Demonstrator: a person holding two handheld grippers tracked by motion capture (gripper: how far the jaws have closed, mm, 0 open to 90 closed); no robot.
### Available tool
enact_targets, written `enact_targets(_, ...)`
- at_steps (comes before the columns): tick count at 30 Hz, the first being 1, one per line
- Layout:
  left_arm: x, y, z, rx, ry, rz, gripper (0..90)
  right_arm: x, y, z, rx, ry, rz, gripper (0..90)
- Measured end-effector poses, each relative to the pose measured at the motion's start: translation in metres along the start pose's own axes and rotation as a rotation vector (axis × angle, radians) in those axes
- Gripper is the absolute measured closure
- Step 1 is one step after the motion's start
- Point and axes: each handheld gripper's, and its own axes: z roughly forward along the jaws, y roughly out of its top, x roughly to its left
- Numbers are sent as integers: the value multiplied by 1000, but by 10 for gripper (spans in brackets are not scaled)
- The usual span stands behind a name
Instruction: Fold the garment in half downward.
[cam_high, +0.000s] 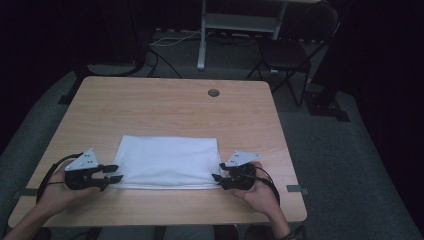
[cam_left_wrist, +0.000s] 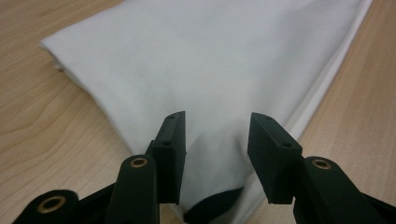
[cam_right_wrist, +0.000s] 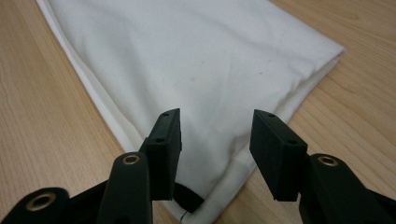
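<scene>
A folded white cloth (cam_high: 167, 160) lies flat on the near half of the wooden table (cam_high: 165, 105). At the cloth's near left corner my left gripper (cam_high: 116, 172) points right; its jaws stand apart over that corner (cam_left_wrist: 217, 135), with the cloth (cam_left_wrist: 210, 60) lying slack beneath them. My right gripper (cam_high: 217, 171) points left at the near right corner. Its jaws (cam_right_wrist: 215, 133) are likewise spread above the cloth (cam_right_wrist: 196, 56), not pinching it. A hand holds each gripper from the table's front edge.
A round cable hole (cam_high: 213, 92) sits near the table's far edge. Beyond the table stand a dark folding chair (cam_high: 290, 50) and a white desk leg (cam_high: 202, 45), with cables on the grey floor. Bare wood surrounds the cloth.
</scene>
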Motion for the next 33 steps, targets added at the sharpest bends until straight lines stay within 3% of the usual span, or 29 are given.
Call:
enact_targets(3,-5,-4,3,28,-4,11,567,0,-5,4,40,-6,-14,528)
enact_targets(7,-3,-7,4,18,-11,-10,551,0,-7,3,30,-16,-10,502)
enact_targets(12,0,-1,-3,-68,2,-43,482,2,2,-2,-23,-14,-1,412)
enact_targets(15,4,4,-6,-128,34,-102,352,4,12,-2,-63,-13,4,304)
enact_targets(22,10,15,-9,-192,32,-151,209,7,27,8,-86,-7,8,207)
enact_targets(27,15,18,-10,-226,27,-175,209,8,30,13,-92,-3,16,142)
enact_targets(33,19,20,-11,-232,41,-185,209,9,30,10,-98,-13,21,142)
